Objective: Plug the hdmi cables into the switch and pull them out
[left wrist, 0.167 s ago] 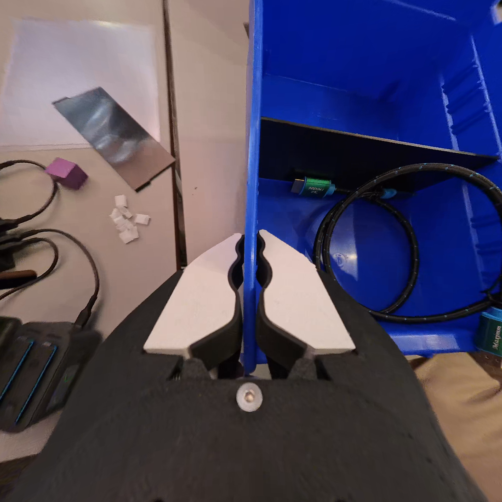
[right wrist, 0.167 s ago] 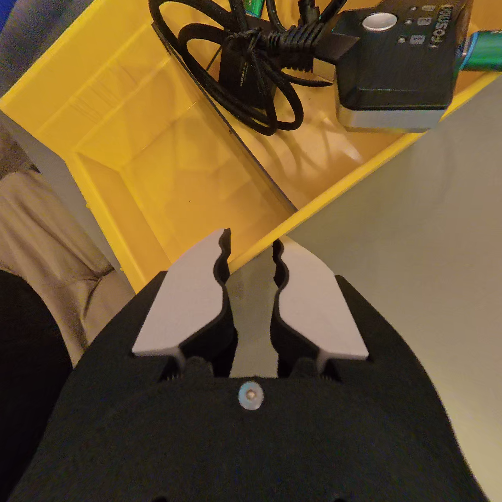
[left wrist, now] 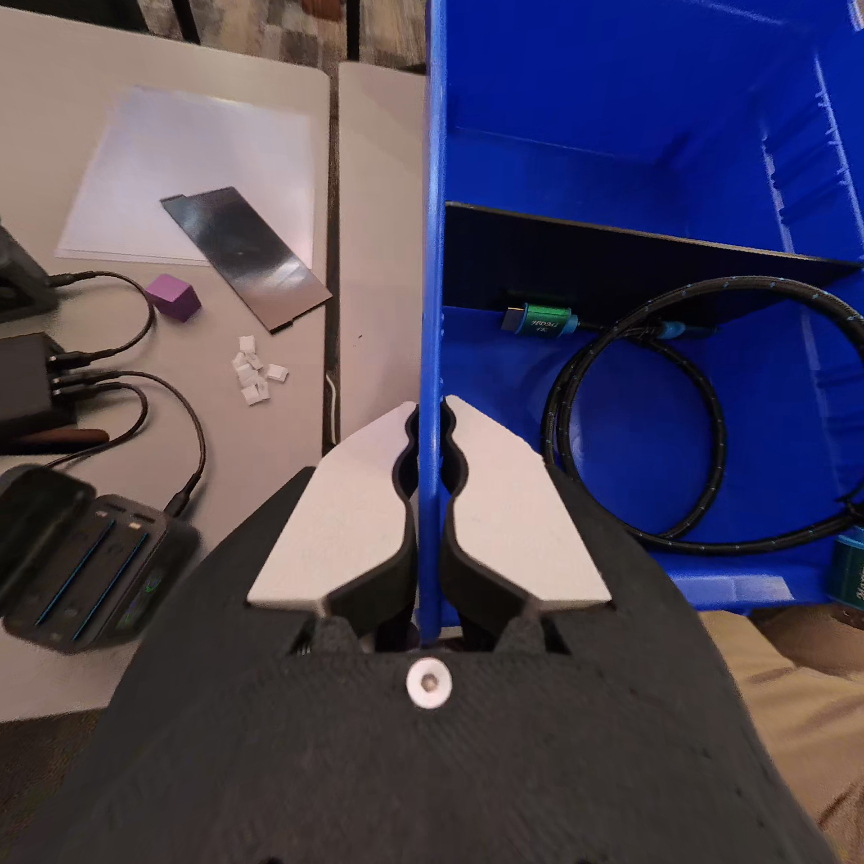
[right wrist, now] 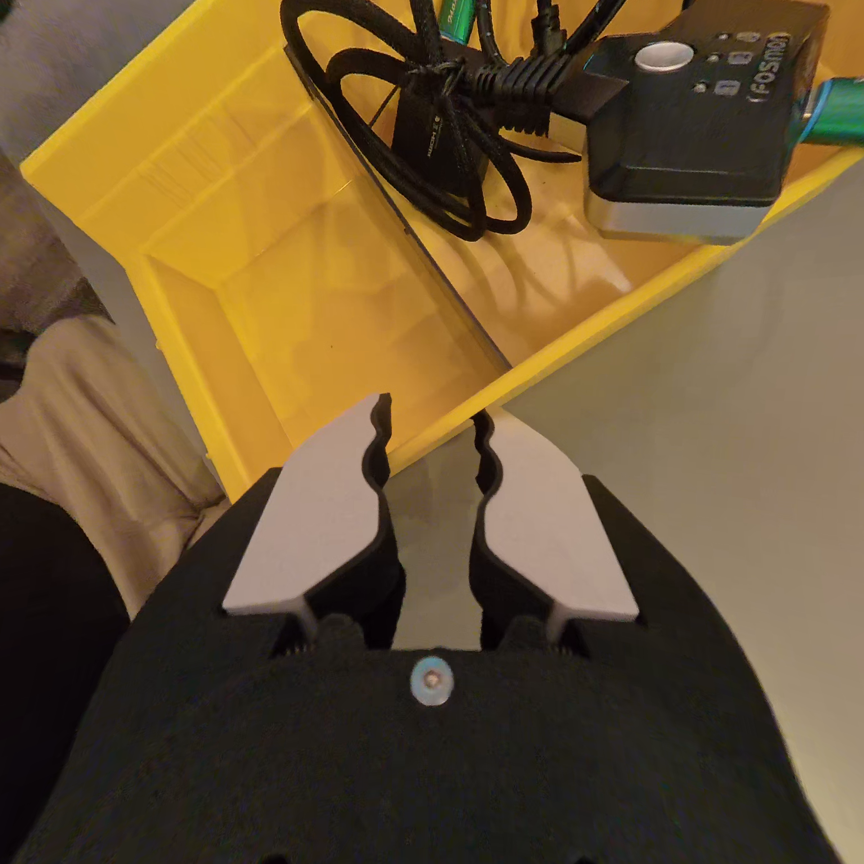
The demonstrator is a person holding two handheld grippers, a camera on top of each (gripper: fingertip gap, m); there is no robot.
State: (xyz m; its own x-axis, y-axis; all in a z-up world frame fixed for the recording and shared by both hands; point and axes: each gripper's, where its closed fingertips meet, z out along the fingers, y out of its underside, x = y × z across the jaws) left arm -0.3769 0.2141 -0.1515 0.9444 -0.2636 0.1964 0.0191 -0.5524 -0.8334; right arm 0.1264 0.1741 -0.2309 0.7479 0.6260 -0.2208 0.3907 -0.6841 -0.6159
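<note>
My left gripper (left wrist: 430, 406) is shut on the left wall of the blue bin (left wrist: 608, 140). In the bin's near compartment lies a coiled black braided HDMI cable (left wrist: 717, 421) with a green plug (left wrist: 542, 320); another green plug (left wrist: 848, 579) shows at the right edge. My right gripper (right wrist: 432, 411) is open, its tips either side of the yellow bin's (right wrist: 234, 187) side rim. The black switch (right wrist: 692, 140) sits in that bin's far compartment with a bundle of black cables (right wrist: 449, 154) at its left side and a green plug (right wrist: 837, 112) in its right side.
Left of the blue bin the table holds a white sheet (left wrist: 187, 173), a dark plate (left wrist: 243, 262), a purple block (left wrist: 173, 297), white scraps (left wrist: 255, 374) and black chargers (left wrist: 79, 561) with leads. A black divider (left wrist: 608, 262) crosses the blue bin. A person's beige trousers (right wrist: 93, 444) are close by. Across from one pair of fingers to the other is roughly 50 cm.
In the left view the table items have slid right and the table's far edge has come into view, while the blue bin stays fixed between the jaws. The right view has barely shifted.
</note>
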